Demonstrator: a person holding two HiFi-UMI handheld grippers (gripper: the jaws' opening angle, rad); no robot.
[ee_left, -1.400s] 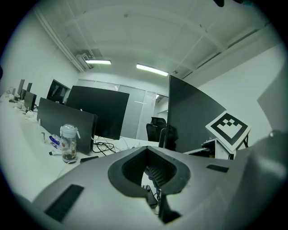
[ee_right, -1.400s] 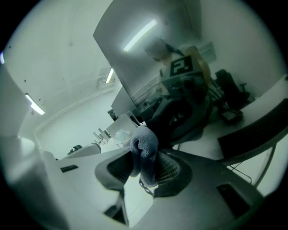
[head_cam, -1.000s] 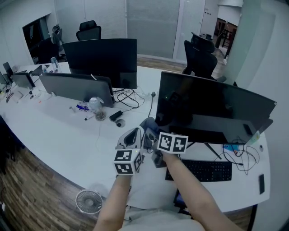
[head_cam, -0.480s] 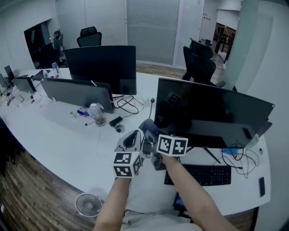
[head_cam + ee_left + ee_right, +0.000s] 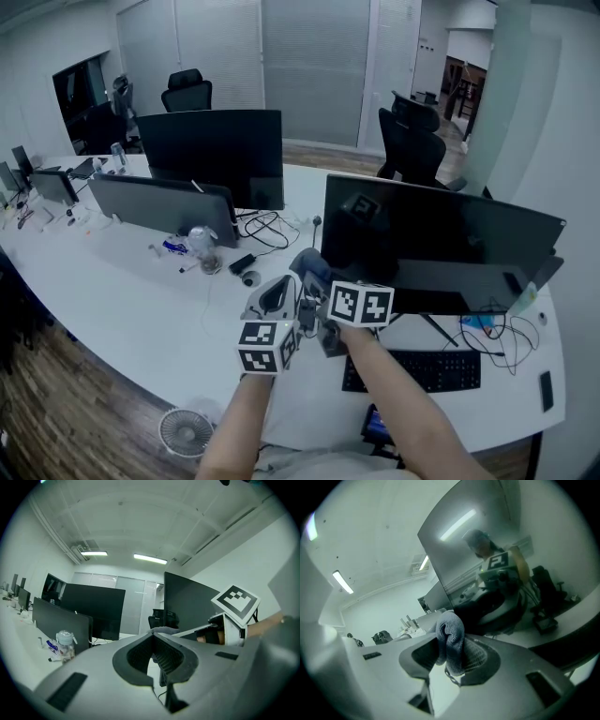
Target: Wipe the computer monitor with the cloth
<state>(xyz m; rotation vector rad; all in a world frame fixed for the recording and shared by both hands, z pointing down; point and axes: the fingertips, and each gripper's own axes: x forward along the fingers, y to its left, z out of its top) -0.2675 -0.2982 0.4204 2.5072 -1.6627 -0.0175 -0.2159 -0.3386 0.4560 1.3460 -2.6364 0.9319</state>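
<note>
free: desk [image 5: 131, 300] at left | blocked: monitor [image 5: 441, 234] ahead, keyboard [image 5: 441, 366] beneath it

Place: we take this for an open-plan office.
Desk: we see a long white curved desk [image 5: 112, 291] carrying large black flat monitors [image 5: 441, 234], with a black keyboard [image 5: 422, 367] near its front edge.
Seating: we see black swivel chairs [image 5: 410, 131] beyond its far edge.
Ceiling: we see long white strip lights [image 5: 150, 558].

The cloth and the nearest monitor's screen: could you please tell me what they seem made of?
The cloth looks like soft, fuzzy microfibre or fleece, going by its nap and rounded folds. The monitor screen looks like glossy glass or plastic; it mirrors ceiling lights.
</note>
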